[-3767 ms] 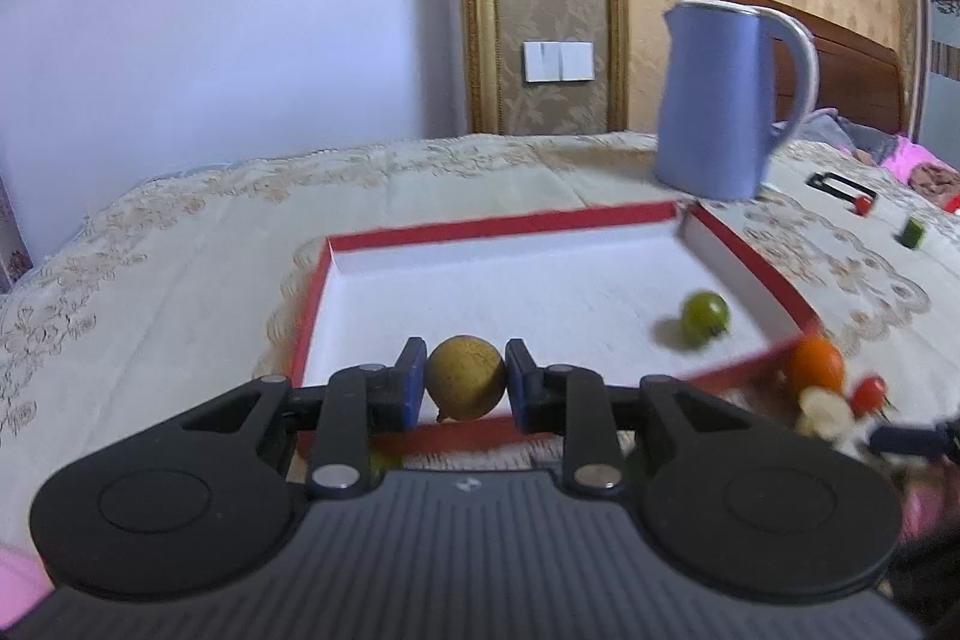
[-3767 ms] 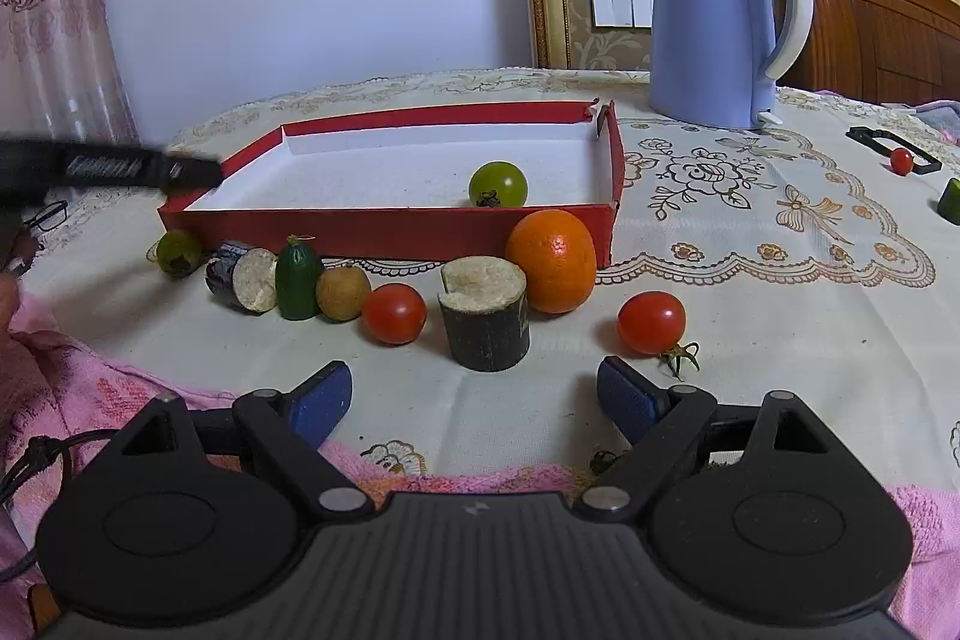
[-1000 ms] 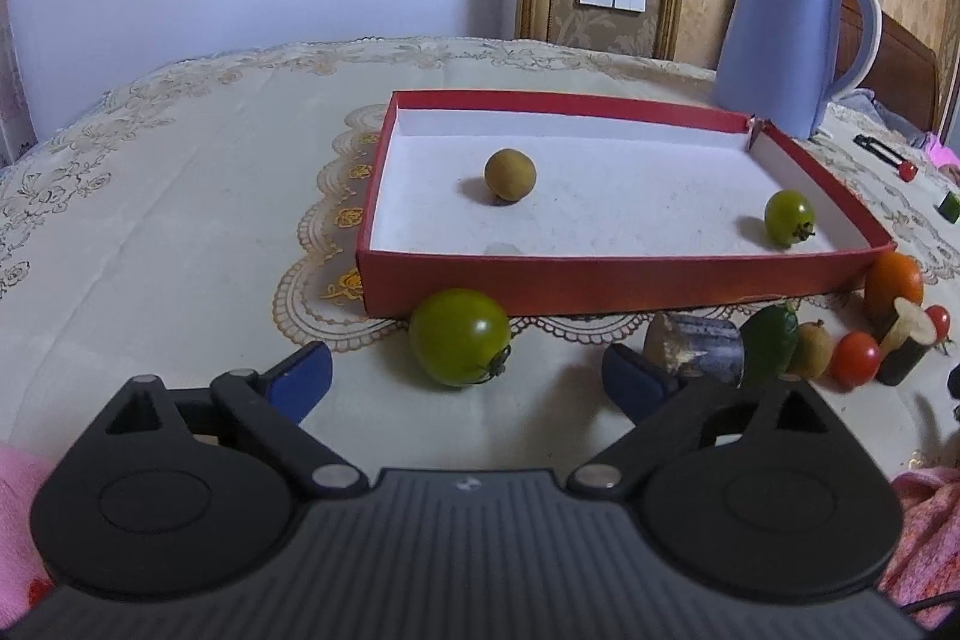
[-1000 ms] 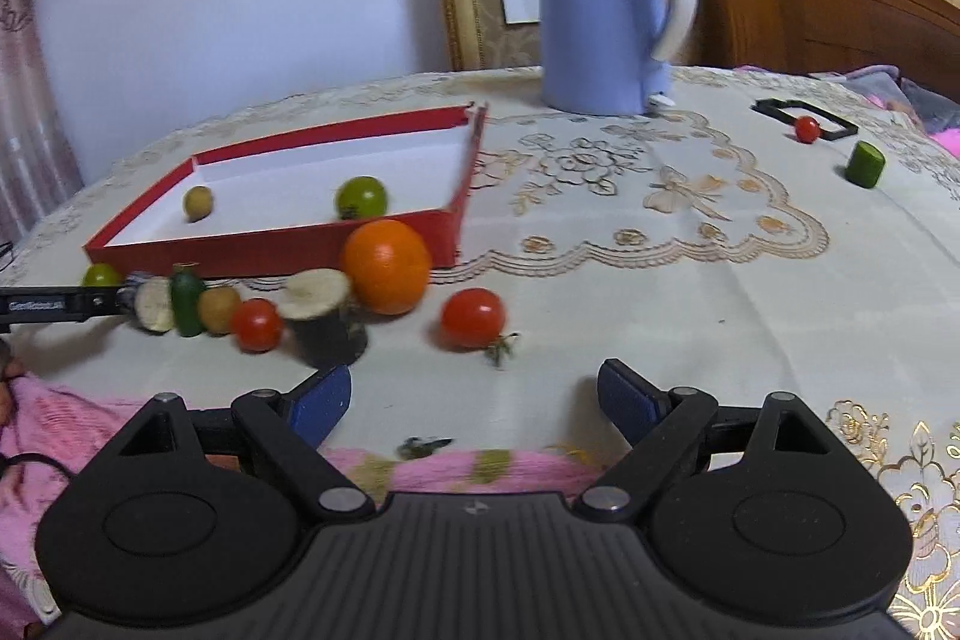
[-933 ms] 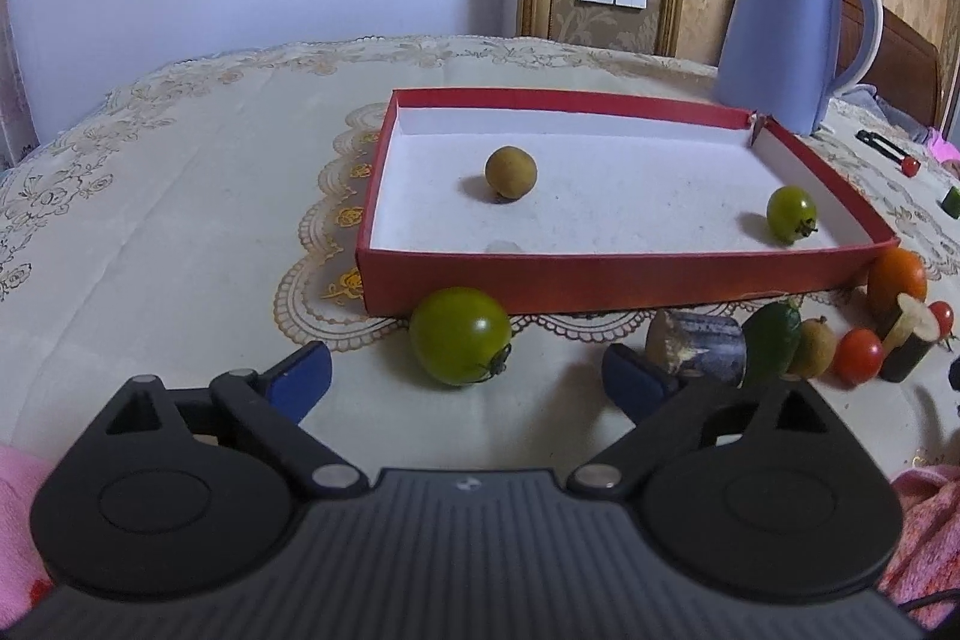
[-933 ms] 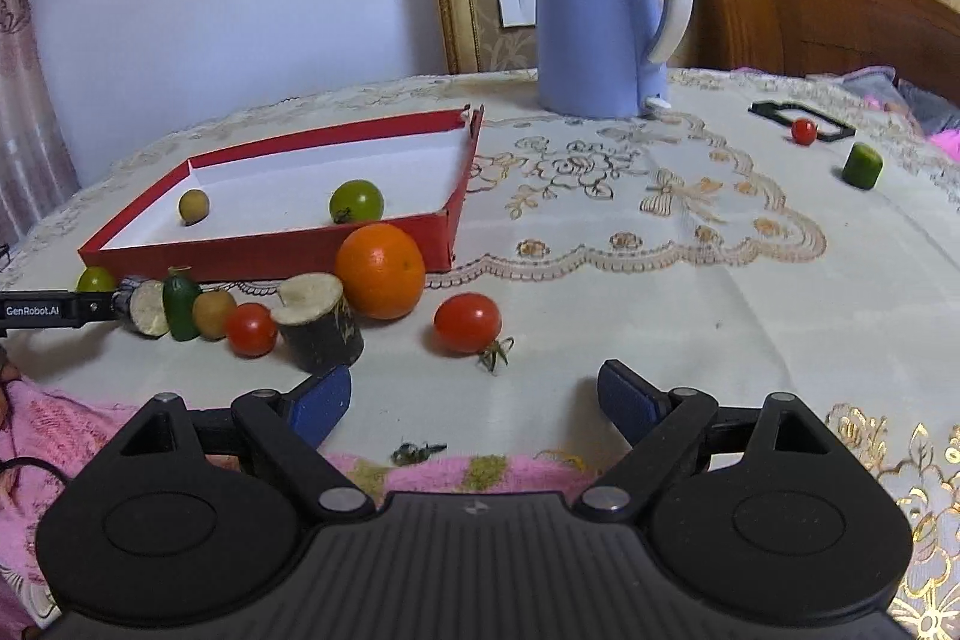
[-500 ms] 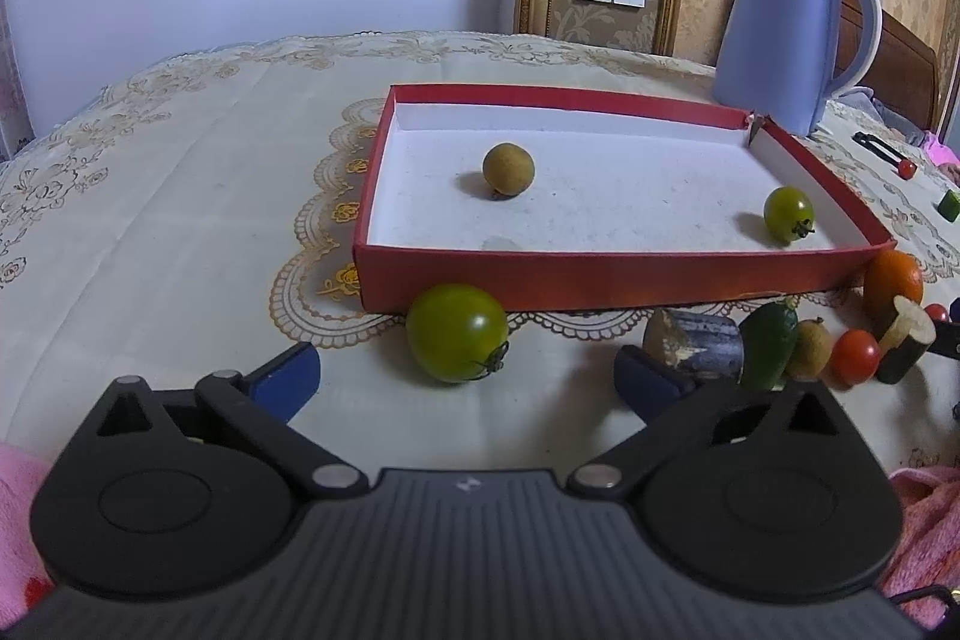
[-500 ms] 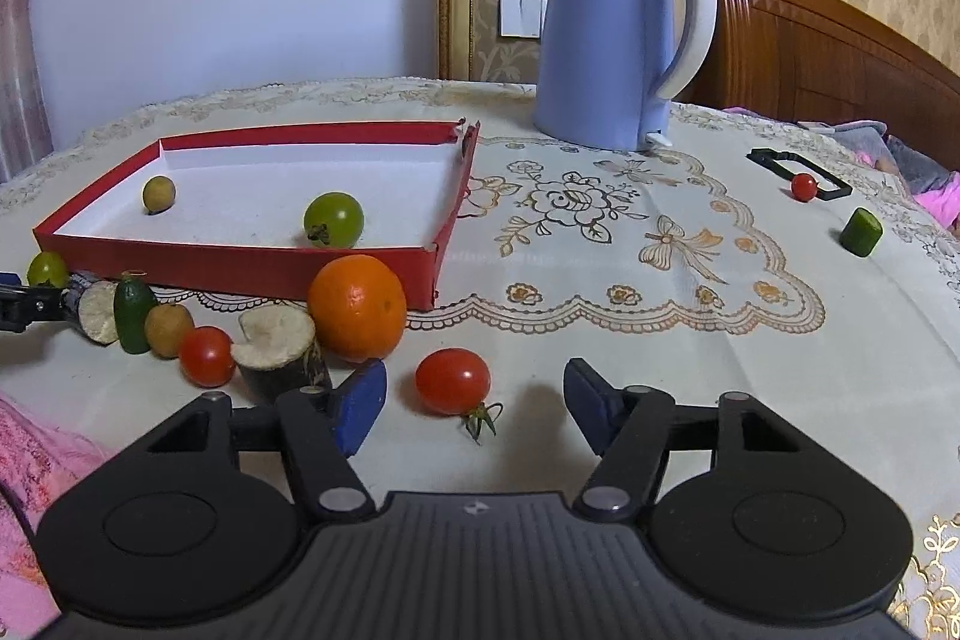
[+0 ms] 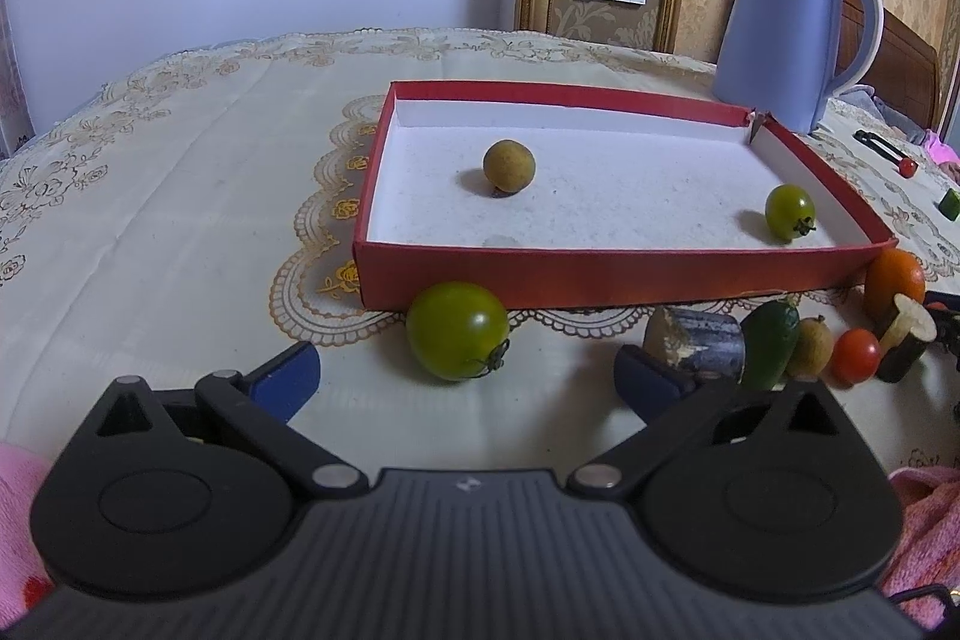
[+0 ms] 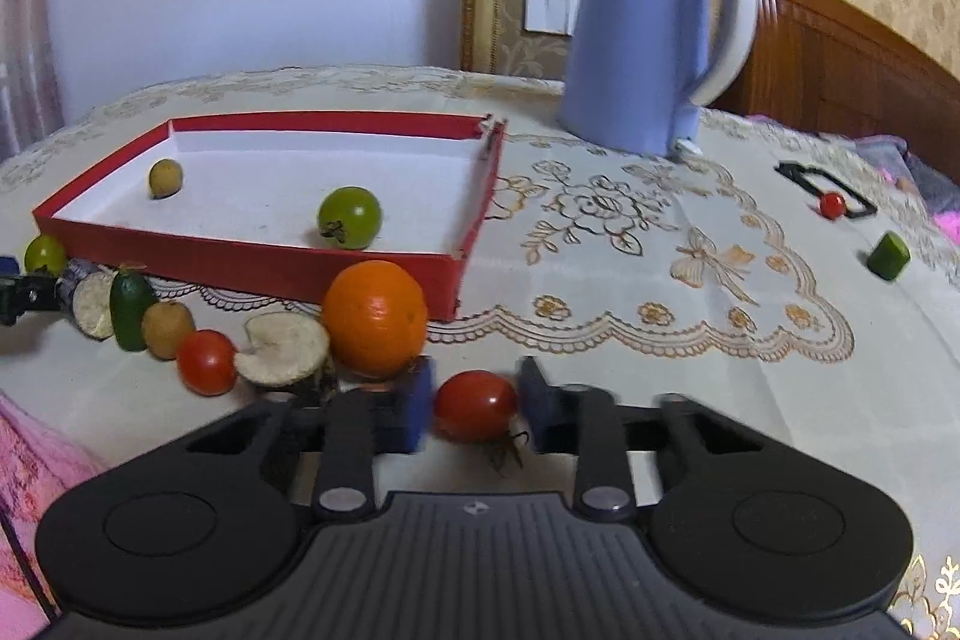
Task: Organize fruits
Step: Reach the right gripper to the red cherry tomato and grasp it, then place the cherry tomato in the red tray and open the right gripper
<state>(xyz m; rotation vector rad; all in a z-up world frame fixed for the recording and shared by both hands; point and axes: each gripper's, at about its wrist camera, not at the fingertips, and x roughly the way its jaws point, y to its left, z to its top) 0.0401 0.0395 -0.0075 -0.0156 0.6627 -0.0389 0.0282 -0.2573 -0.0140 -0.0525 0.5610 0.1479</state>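
A: So, what does the small glossy red cherry tomato (image 10: 475, 405) look like?

B: Oval, smooth, with a dark dried stem curling beneath it. It sits on the cream embroidered tablecloth (image 10: 690, 340), squeezed between the blue pads of the right gripper (image 10: 475, 409).

A: And around it?

B: Just behind stands the round orange (image 10: 375, 317), touching the shallow red cardboard tray (image 10: 252, 261). That tray holds a green tomato (image 10: 349, 218) and a small tan round fruit (image 10: 165, 177).

A: The other tongs?

B: The left gripper (image 9: 465, 376) gapes wide, gripping nothing; a large green tomato (image 9: 457, 338) lies on the cloth between its fingers, untouched, just before the tray's front wall.
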